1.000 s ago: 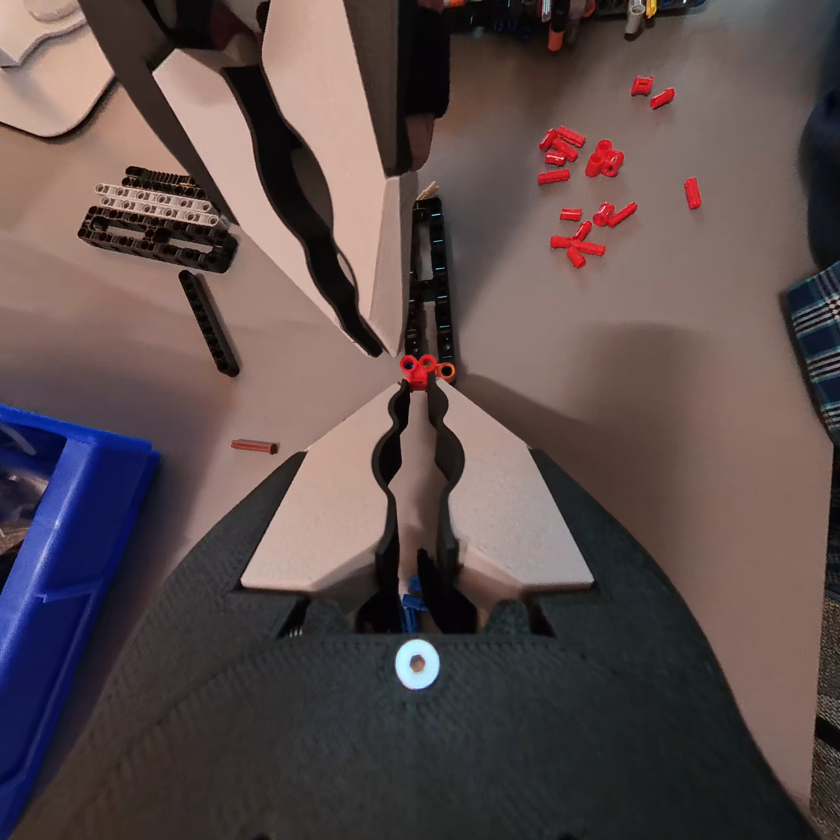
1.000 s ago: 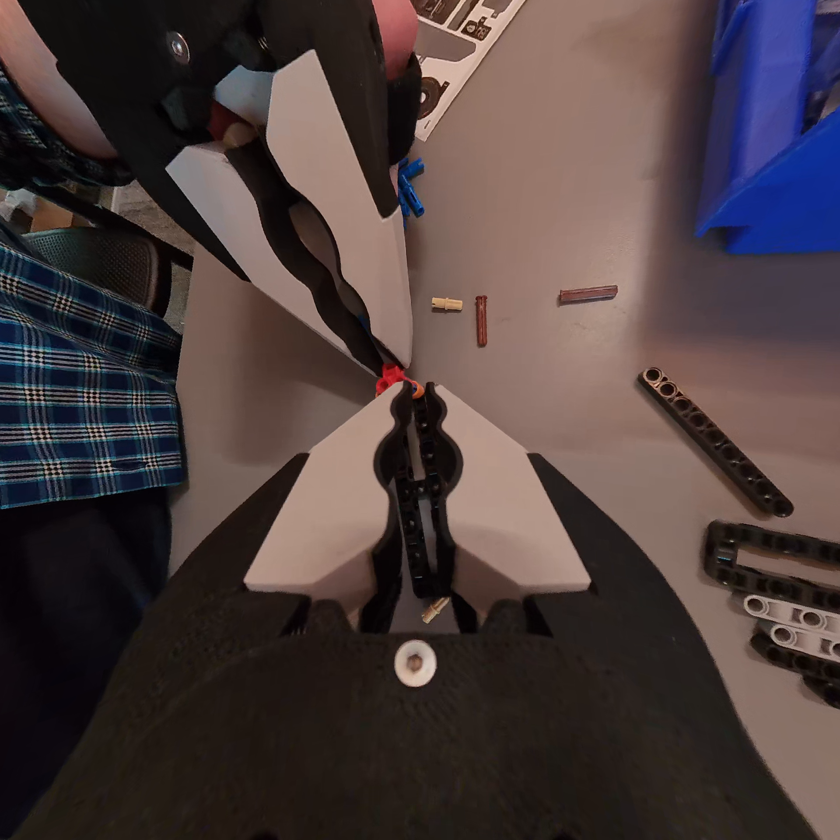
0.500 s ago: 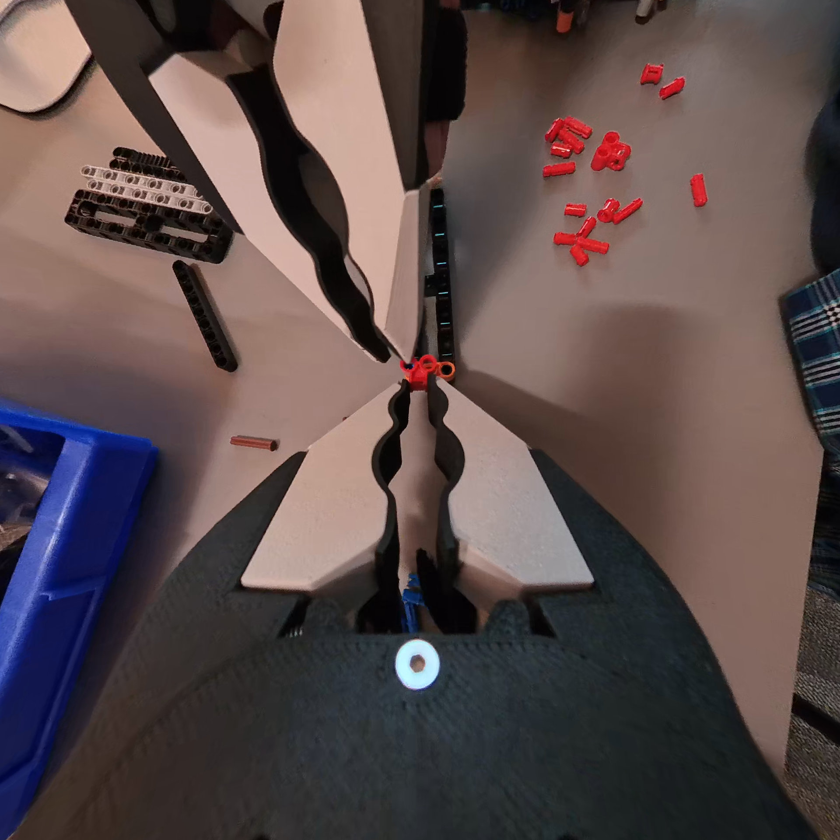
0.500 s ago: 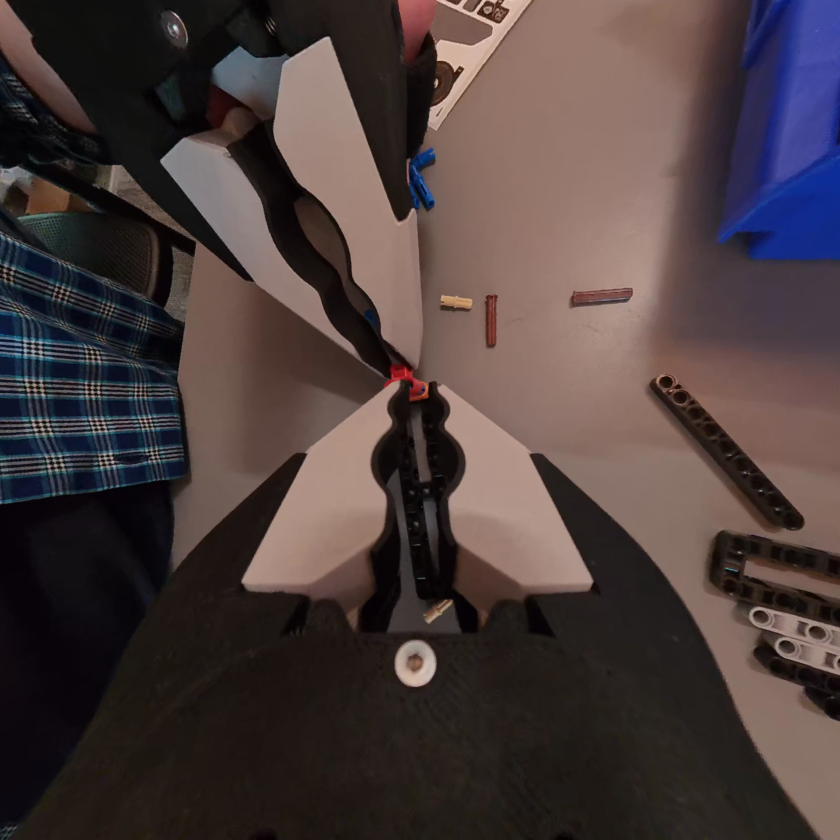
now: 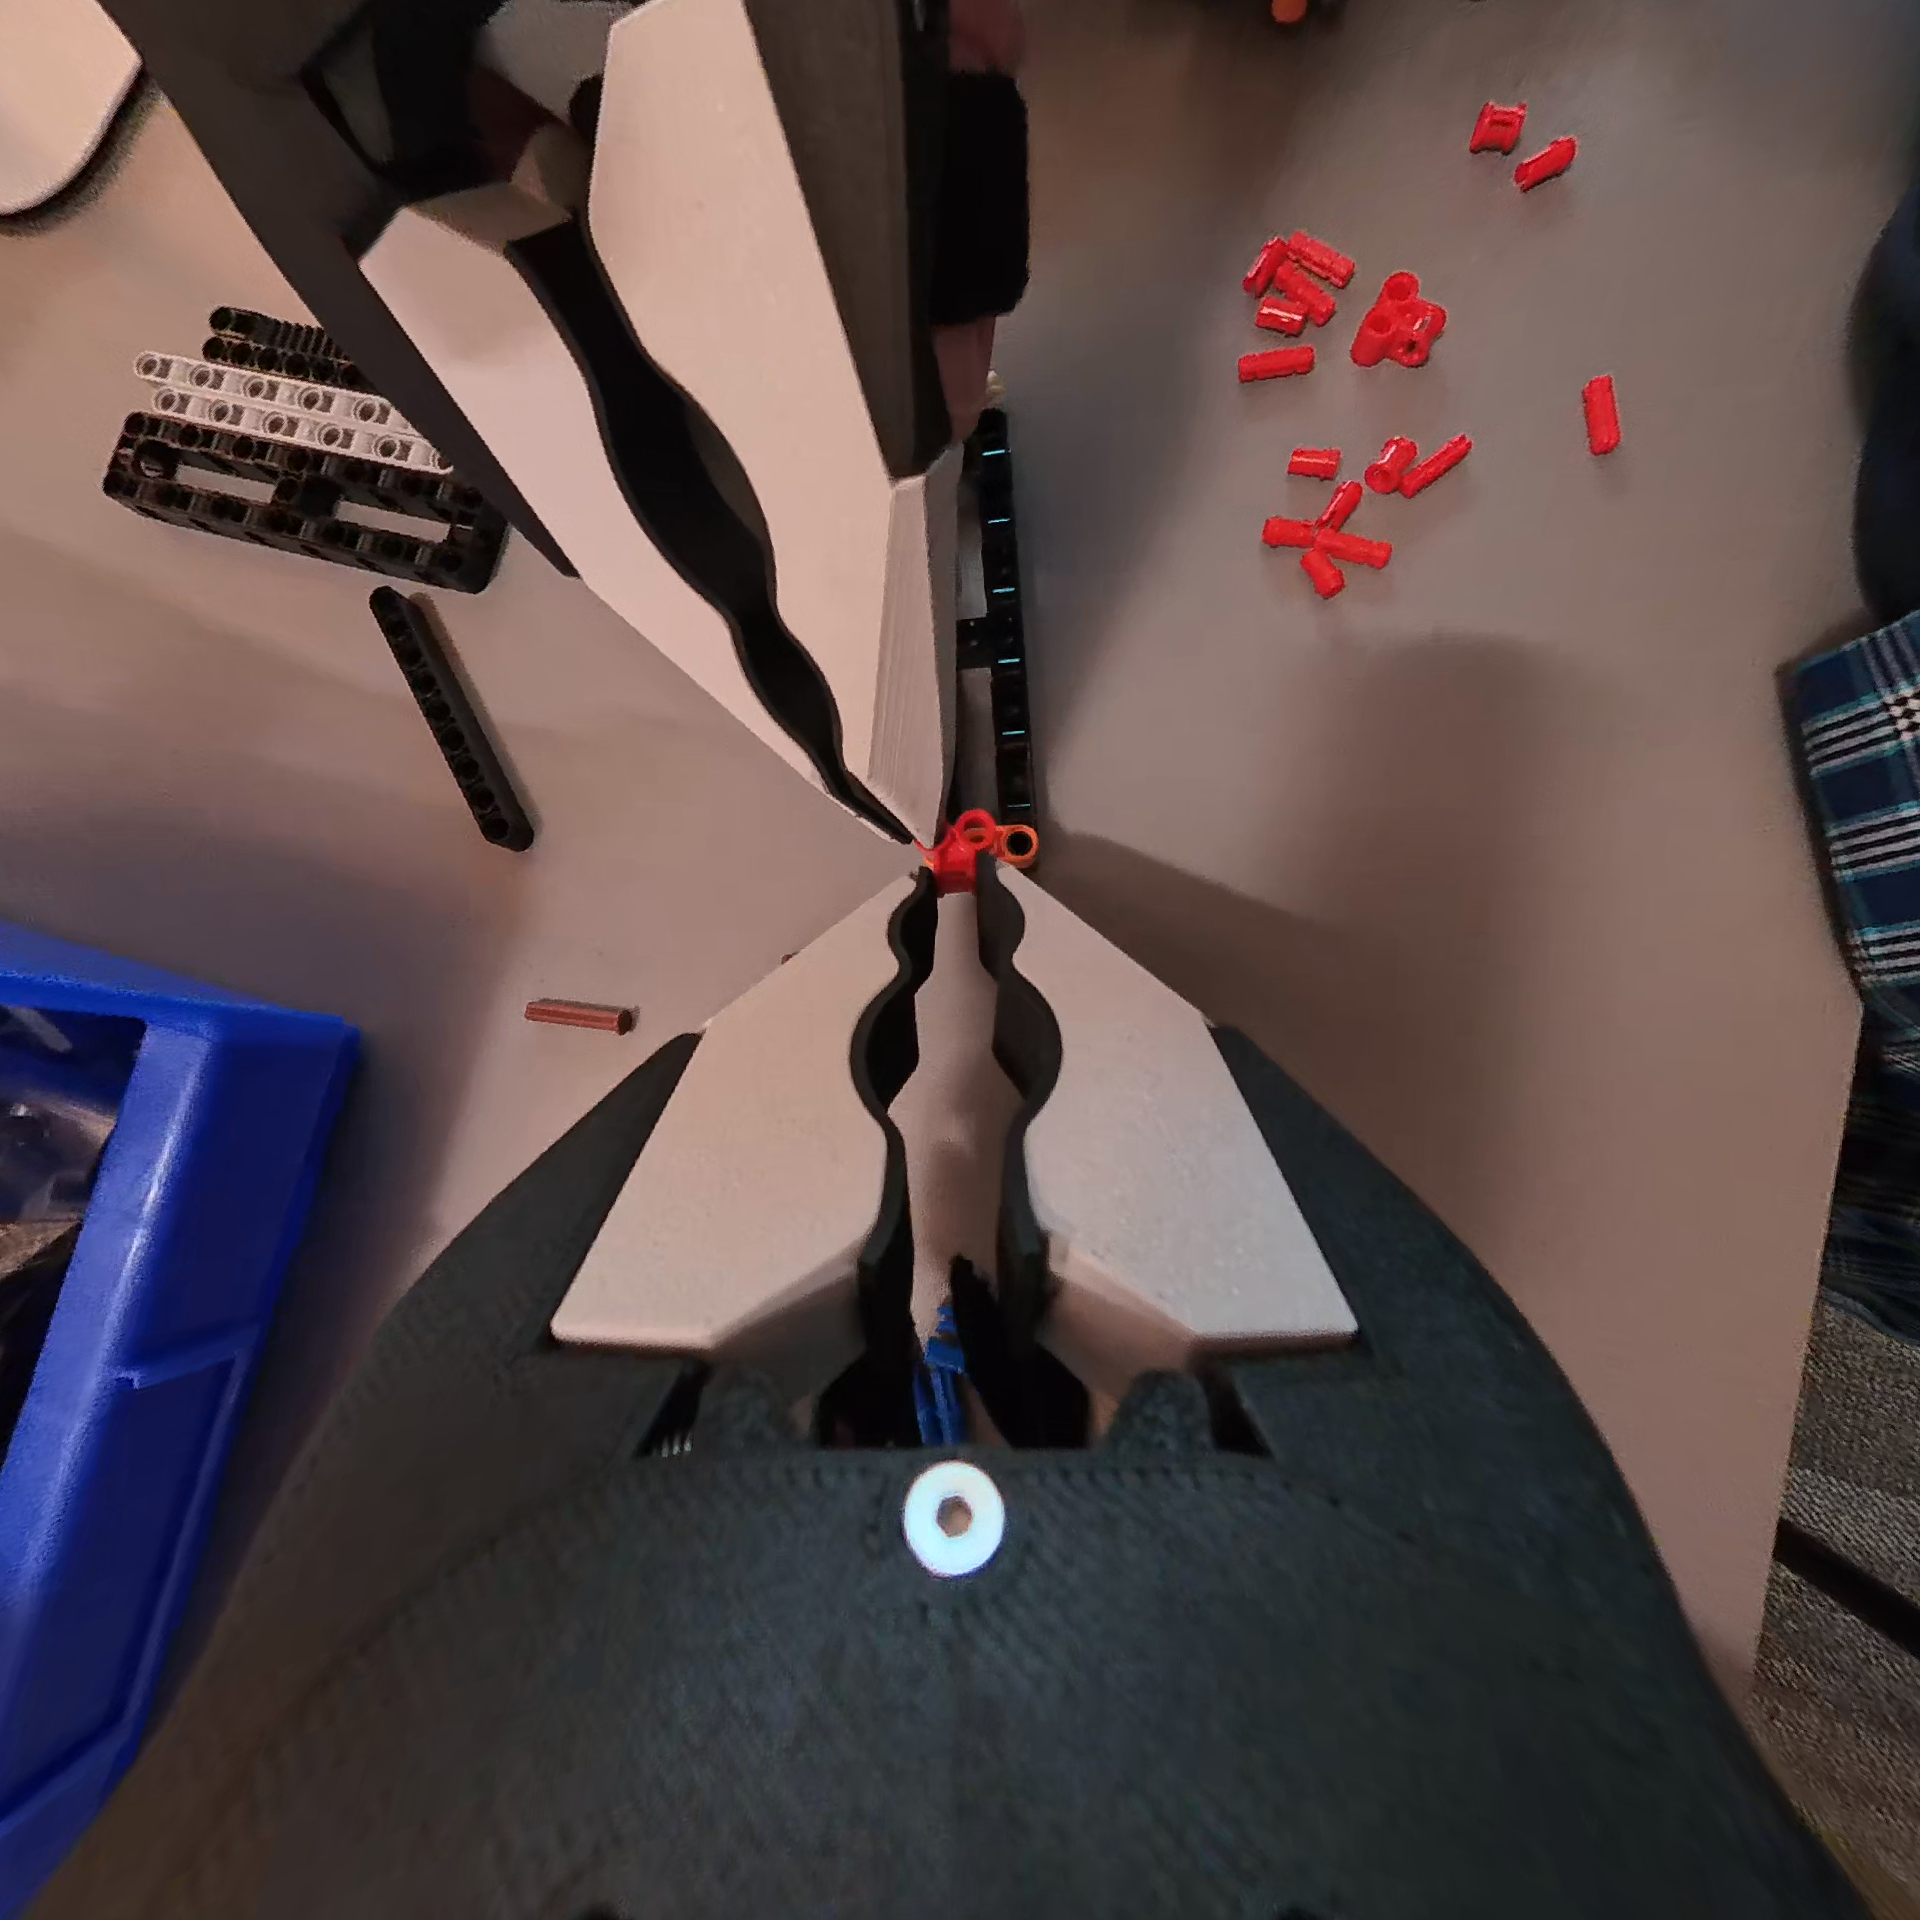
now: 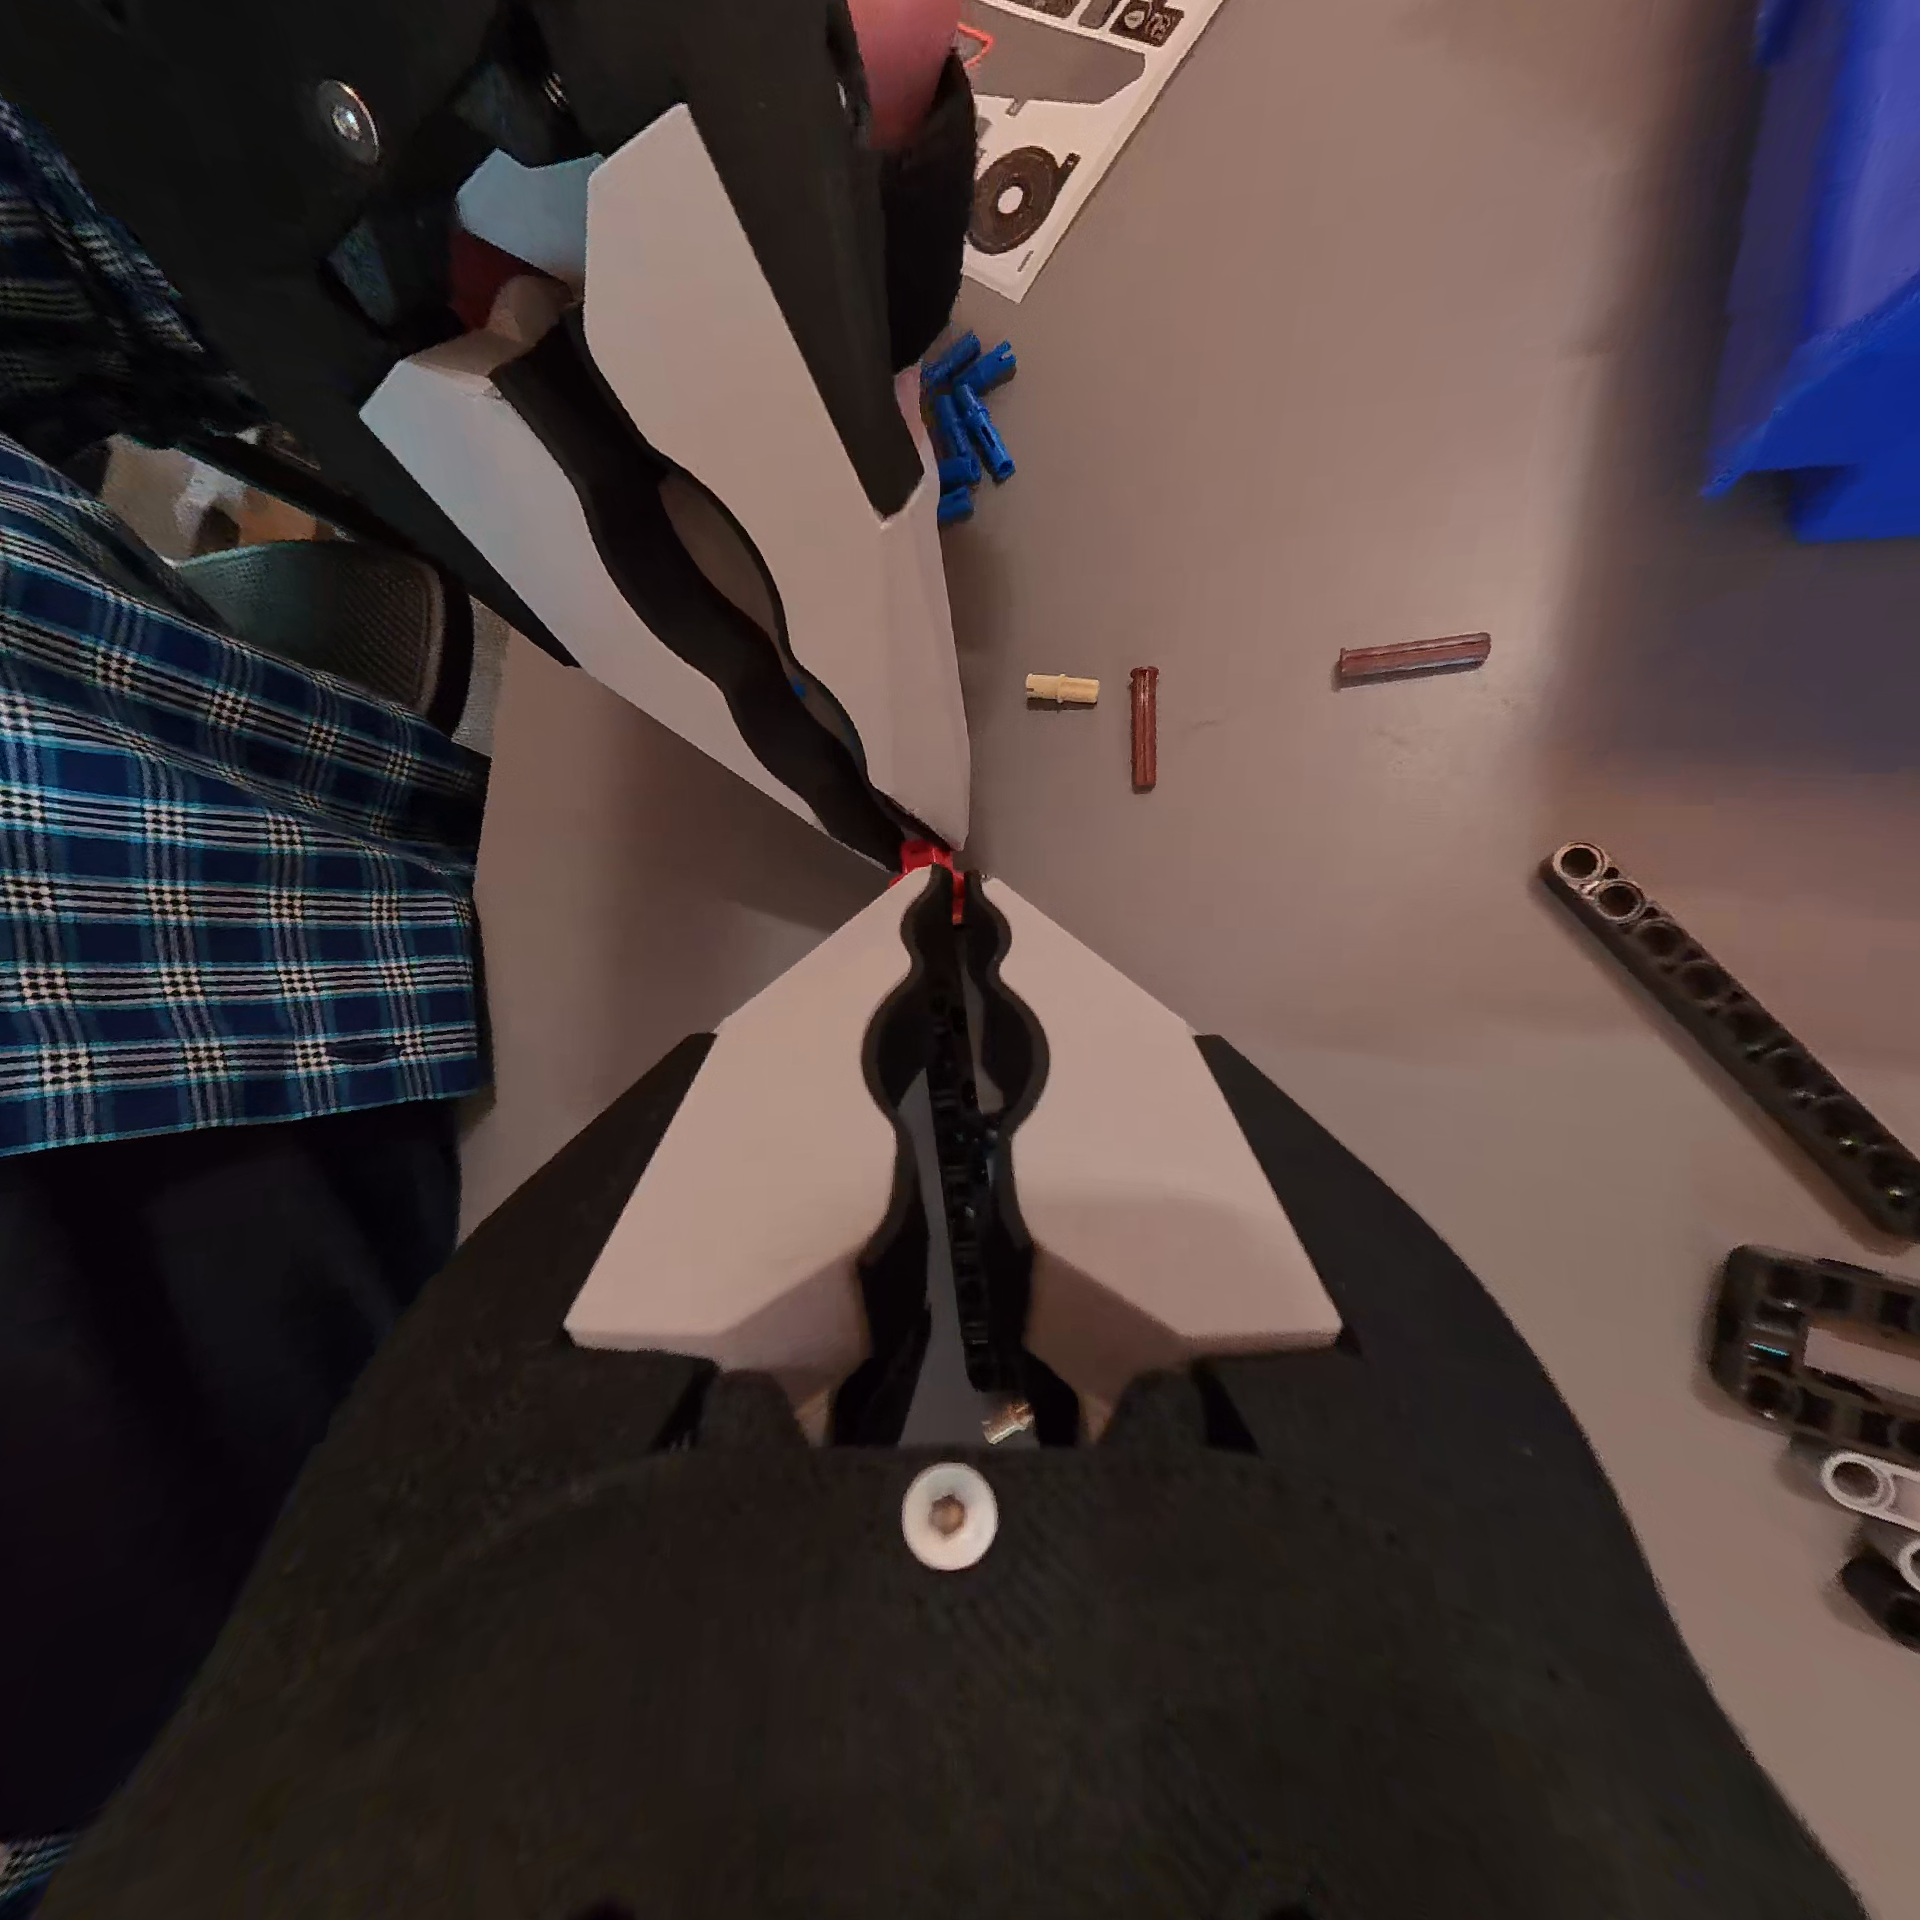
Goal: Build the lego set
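Note:
My left gripper (image 5: 956, 883) is shut on a small red connector (image 5: 961, 857), with an orange piece (image 5: 1023, 842) right beside it. My right gripper (image 6: 951, 894) is shut on a long black frame (image 6: 961, 1143) that lies lengthwise between its fingers. The two grippers meet tip to tip above the grey table (image 5: 1351, 831). The red connector (image 6: 925, 860) sits at the end of the black frame (image 5: 997, 623). The joint itself is mostly hidden by the fingertips.
Several loose red pins (image 5: 1340, 416) lie at the right. A black beam (image 5: 452, 717), a black frame with white beams (image 5: 301, 478), a brown axle (image 5: 579, 1016) and a blue bin (image 5: 156, 1247) are at the left. Blue pins (image 6: 971, 426), a tan pin (image 6: 1062, 689) and a sticker sheet (image 6: 1060, 135) lie nearby. A person's plaid shirt (image 6: 208, 831) is close. Both grippers' tips are close together, under 4 cm apart. The tan pin (image 6: 1062, 689) is about equally far from each gripper, around 5 cm.
The black frame has turned more edge-on in the right gripper. The grippers have stayed tip to tip, with the red connector pushed closer against the frame's end.

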`<action>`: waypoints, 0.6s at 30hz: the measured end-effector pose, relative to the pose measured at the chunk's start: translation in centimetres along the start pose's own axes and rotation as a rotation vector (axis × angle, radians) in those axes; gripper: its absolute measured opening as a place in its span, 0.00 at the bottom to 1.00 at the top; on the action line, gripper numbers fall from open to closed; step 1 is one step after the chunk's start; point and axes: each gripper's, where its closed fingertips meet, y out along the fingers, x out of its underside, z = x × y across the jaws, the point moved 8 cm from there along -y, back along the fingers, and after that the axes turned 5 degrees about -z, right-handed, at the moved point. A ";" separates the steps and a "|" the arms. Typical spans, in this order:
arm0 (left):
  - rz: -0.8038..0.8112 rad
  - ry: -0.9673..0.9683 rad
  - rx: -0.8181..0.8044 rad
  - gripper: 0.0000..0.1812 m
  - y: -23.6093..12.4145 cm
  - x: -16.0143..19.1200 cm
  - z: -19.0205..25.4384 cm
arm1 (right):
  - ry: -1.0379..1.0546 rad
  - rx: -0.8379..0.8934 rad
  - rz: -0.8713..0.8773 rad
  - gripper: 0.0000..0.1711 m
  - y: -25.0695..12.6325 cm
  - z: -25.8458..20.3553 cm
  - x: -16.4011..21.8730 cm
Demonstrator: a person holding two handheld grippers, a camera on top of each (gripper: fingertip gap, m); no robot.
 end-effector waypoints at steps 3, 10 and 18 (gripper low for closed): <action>-0.021 0.003 0.001 0.03 0.0 -0.2 0.0 | -0.010 -0.013 0.013 0.00 0.0 0.1 0.1; -0.113 0.021 -0.001 0.03 0.6 -0.6 0.2 | -0.054 0.017 0.014 0.00 0.4 0.0 0.5; -0.124 -0.002 0.026 0.03 0.8 -1.0 0.1 | -0.044 0.031 -0.018 0.03 -0.5 -0.2 0.5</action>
